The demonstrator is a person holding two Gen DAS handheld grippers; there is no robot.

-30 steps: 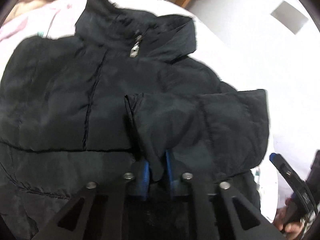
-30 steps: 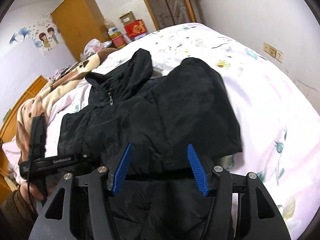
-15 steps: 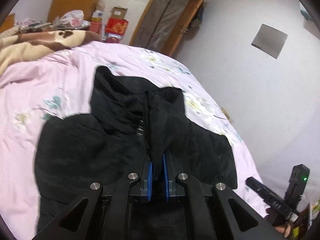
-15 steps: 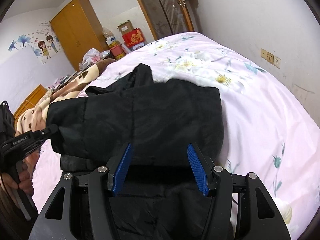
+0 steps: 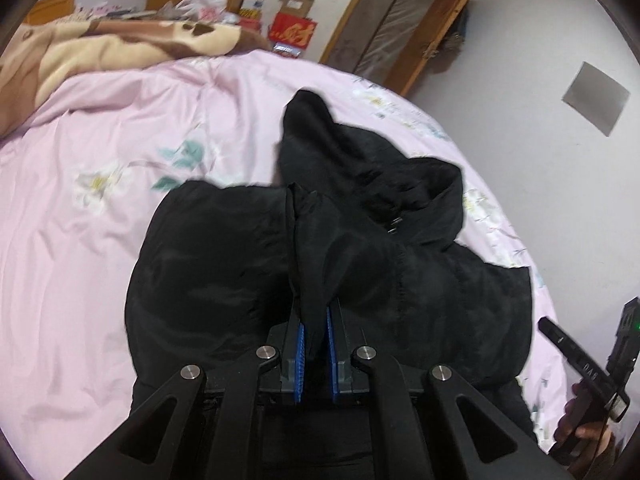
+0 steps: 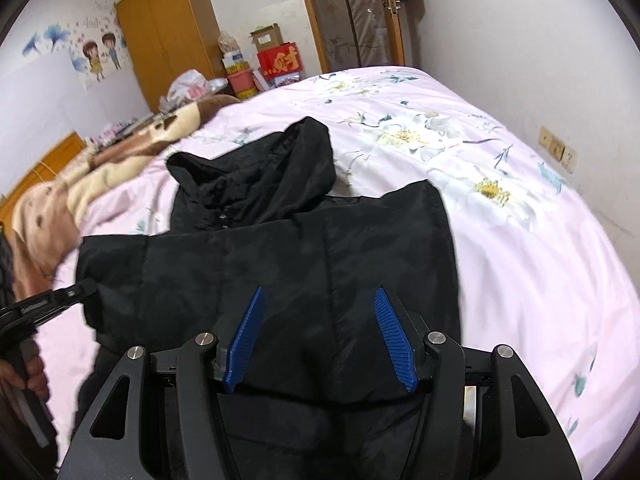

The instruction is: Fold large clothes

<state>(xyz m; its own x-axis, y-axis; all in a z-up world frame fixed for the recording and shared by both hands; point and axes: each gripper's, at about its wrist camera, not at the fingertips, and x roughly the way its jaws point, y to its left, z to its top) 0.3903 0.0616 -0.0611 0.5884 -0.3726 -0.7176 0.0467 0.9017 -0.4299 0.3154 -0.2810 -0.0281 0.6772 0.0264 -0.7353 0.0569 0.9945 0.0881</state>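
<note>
Black puffy jacket [image 5: 420, 264] (quilted, seemingly) pinched in left gripper [image 5: 316, 344] jaws.

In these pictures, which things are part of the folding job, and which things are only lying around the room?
Part of the job:
- black jacket
- left gripper, shut on a fold of the jacket
- right gripper, jaws apart over the jacket
- pink bedsheet the jacket lies on

Only lying around:
- brown blanket
- red box
- cardboard box
- wardrobe
</note>
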